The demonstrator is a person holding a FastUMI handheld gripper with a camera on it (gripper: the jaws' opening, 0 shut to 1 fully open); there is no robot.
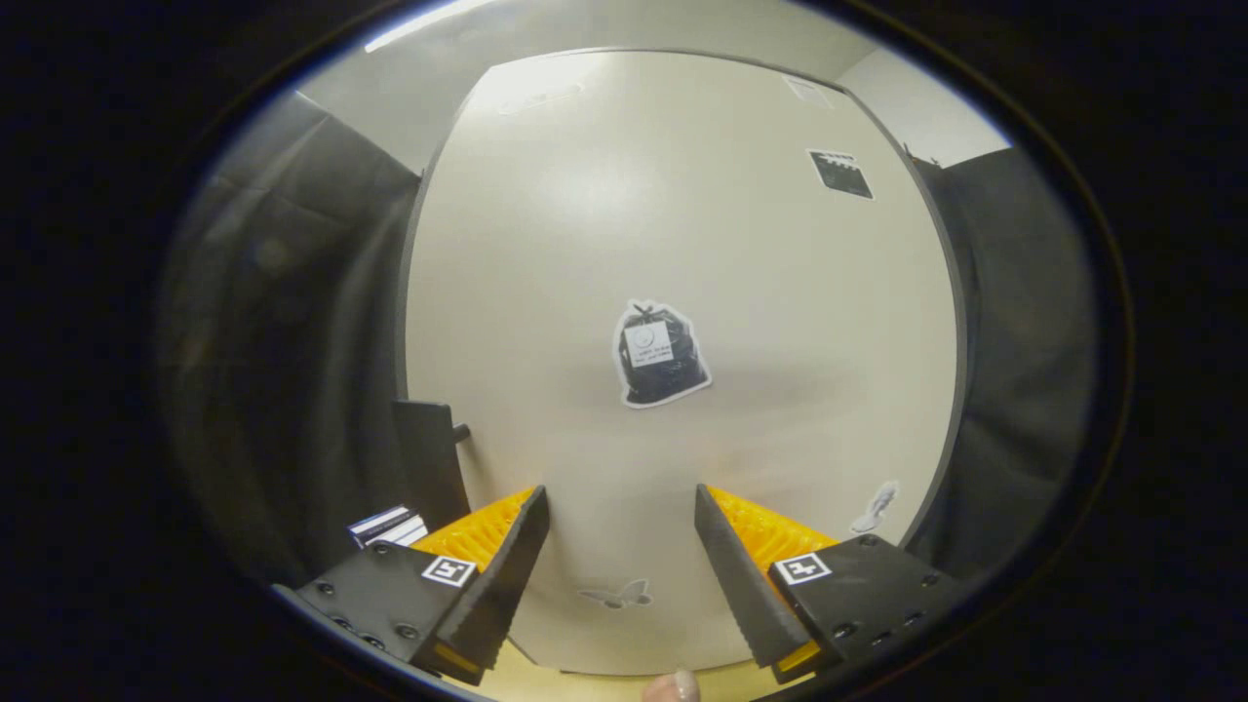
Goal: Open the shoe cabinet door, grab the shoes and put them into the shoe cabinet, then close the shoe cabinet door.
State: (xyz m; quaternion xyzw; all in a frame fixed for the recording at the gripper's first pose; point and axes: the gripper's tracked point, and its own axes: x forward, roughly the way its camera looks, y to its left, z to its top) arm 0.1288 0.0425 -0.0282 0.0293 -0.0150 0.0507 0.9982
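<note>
Cabinet door (682, 244) closed, straight ahead of the gripper (621, 565) and close: pale cream, glossy, dark edge trim. Dark handle (429, 468) on its near-left edge, beyond the left finger. Stickers on the door: a black bag (661, 353) with a white label mid-panel, a butterfly (616, 593) between the fingers, a black square (840, 174) higher right. Writing too small to read. Jaws spread wide, holding nothing.

Gripper (621, 512) level — fingers spread wide; nothing between them; fingertip (673, 687) below.
</note>
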